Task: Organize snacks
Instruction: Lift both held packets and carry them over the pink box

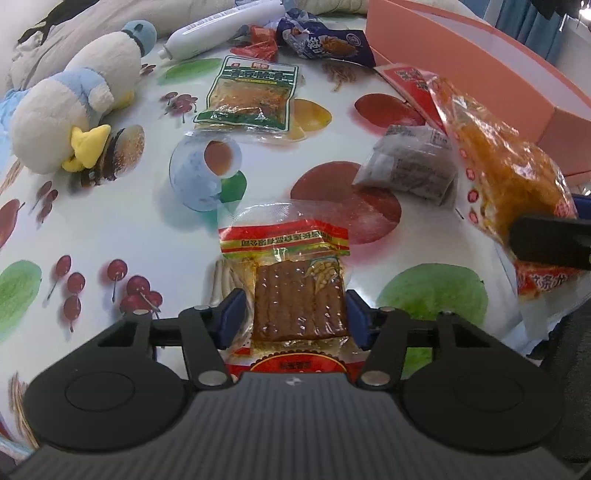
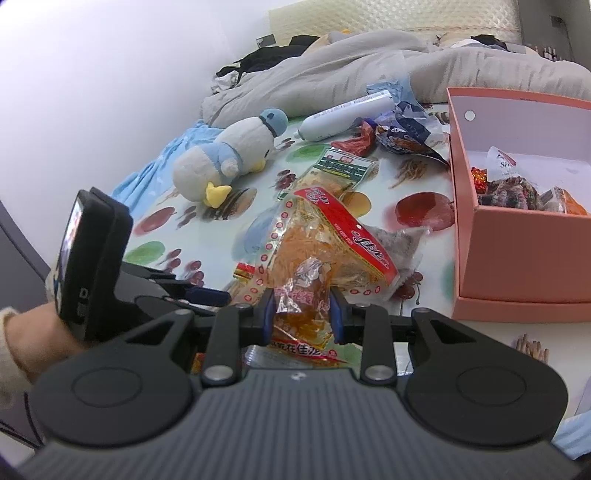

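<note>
My left gripper [image 1: 295,317] is shut on a clear pack of brown tofu snack [image 1: 295,295] with a red and yellow band, just above the fruit-print cloth [image 1: 110,229]. My right gripper [image 2: 301,314] is shut on an orange shredded snack bag [image 2: 314,251] with red trim, held up in the air; the bag also shows in the left wrist view [image 1: 506,177]. The pink box [image 2: 517,251] stands at the right and holds several snacks. A green pack [image 1: 247,92], a grey pack [image 1: 410,166] and a blue bag [image 1: 325,40] lie on the cloth.
A plush penguin [image 1: 70,114] lies at the left. A white bottle [image 1: 218,29] and small red wrappers [image 1: 258,44] lie at the far edge. A grey blanket [image 2: 351,66] is heaped behind. The left gripper's body [image 2: 96,266] is close at the right gripper's left.
</note>
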A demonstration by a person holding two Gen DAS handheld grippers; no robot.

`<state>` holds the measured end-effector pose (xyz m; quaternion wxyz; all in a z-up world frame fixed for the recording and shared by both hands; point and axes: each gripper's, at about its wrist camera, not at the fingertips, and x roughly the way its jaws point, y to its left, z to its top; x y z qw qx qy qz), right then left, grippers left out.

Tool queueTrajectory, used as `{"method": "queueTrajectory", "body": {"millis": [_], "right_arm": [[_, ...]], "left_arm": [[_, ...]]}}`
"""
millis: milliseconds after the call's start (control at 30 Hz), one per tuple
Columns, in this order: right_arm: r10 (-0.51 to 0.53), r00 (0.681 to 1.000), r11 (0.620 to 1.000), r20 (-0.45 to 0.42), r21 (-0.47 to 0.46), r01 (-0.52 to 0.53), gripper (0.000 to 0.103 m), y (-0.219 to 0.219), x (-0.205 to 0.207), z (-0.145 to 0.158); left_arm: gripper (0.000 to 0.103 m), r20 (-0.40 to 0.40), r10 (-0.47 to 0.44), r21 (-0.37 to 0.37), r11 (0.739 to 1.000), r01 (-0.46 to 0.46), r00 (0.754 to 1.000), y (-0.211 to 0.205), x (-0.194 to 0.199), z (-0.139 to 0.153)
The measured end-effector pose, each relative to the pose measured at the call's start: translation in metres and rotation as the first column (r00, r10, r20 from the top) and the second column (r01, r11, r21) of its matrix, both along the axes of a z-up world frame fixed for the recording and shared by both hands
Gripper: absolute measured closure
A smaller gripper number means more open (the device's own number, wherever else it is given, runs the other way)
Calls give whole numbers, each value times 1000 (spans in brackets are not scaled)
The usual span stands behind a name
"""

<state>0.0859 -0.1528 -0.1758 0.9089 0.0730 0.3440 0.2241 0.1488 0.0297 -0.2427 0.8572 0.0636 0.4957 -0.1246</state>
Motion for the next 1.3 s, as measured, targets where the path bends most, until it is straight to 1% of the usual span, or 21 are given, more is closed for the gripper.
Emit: {"method": "queueTrajectory", "body": {"millis": [67, 100, 133, 200, 333, 433, 567, 667, 833, 1000, 1133, 1300], "right_arm": [[-1, 1000, 1000, 7, -7, 1, 71, 0, -2, 2], [-3, 1000, 1000, 10, -9, 3, 71, -1, -3, 3], [-4, 1000, 1000, 11, -9, 4, 71, -2, -4, 4], [-7, 1000, 1000, 17, -12, 7, 71, -3, -6, 6], [-7, 999, 999, 34, -33, 8, 71, -1, -11, 11], [-4, 999, 999, 45, -33, 6, 71, -1, -14, 17], [-6, 998, 999, 63, -39, 8, 71, -2, -17, 26], [-7, 997, 999, 83, -46, 10, 71, -2, -19, 35], [-10, 993, 998, 119, -60, 18, 71, -5, -22, 52], [-23, 986, 993, 162, -110, 41, 71, -12, -25, 69], [-49, 981, 990, 188, -123, 74, 71, -23, -28, 79], [-86, 971, 982, 223, -145, 120, 71, -38, -34, 88]], "left_arm": [[43, 3, 21, -22, 1000, -21, 1000, 2, -3, 4], [47, 9, 29, -31, 999, -29, 1000, 3, -5, 6], [49, 13, 38, -40, 998, -38, 999, 4, -7, 10], [49, 5, 54, -72, 996, -53, 999, 6, -10, 14], [49, 11, 120, -117, 986, -118, 993, 15, -18, 21], [50, 21, 148, -137, 980, -144, 989, 18, -24, 29], [50, 46, 173, -166, 973, -163, 984, 21, -29, 45], [50, 64, 185, -192, 967, -169, 981, 22, -31, 63], [50, 124, 187, -215, 964, -157, 975, 16, -31, 98], [50, 196, 181, -249, 960, -129, 964, 6, -35, 133], [50, 230, 160, -265, 959, -97, 960, -5, -35, 154], [50, 273, 133, -268, 962, -58, 953, -24, -37, 174]]}}
